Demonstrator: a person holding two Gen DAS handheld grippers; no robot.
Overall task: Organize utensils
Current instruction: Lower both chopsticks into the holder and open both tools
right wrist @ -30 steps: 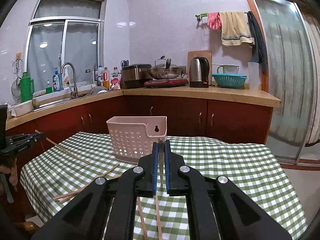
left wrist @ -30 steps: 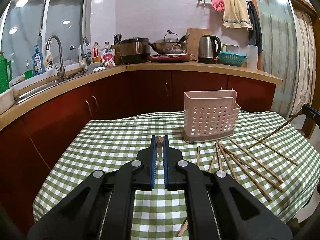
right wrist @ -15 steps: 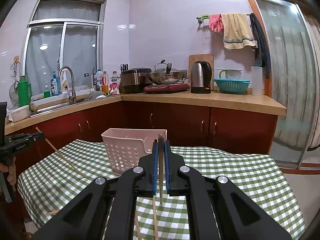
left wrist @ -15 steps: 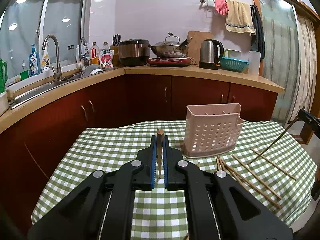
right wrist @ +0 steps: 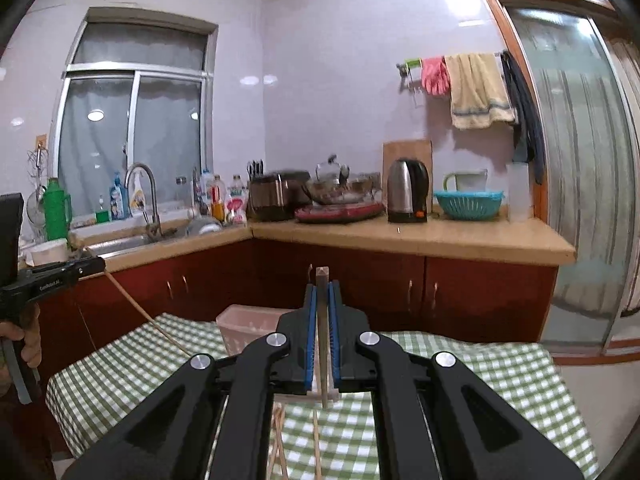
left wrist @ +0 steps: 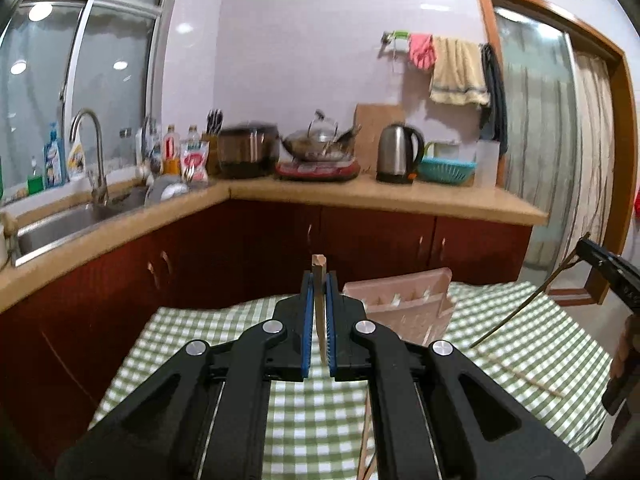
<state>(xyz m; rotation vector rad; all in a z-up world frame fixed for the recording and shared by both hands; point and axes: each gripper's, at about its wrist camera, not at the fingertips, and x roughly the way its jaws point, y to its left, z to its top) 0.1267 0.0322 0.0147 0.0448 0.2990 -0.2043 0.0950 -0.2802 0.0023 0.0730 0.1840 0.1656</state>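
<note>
Between the blue pads of the left claw [left wrist: 319,300] a chopstick [left wrist: 319,280] is pinched, the jaws closed tight on it, its blunt top poking just above the tips and its length running down below them. Just right of and beyond this claw sits the pink basket [left wrist: 404,300] on the checked table [left wrist: 192,328], and farther right a loose chopstick [left wrist: 524,372] lies on the cloth. In the right wrist view the right claw [right wrist: 322,312] is likewise clamped on its own stick [right wrist: 322,280], end up, with the basket [right wrist: 248,328] just left of and behind its tips and more sticks [right wrist: 316,440] lying under it on the cloth. Both claws hang above the table with their loads clear of it, so I judge the step in hand to be the carry to the basket, one chopstick per hand. The next move calls for bringing each stick over the basket's open top, tilting it near upright so its lower end clears the rim, lowering it in, and only then letting the jaws part; the two hands should go in turn to avoid crossing.
</note>
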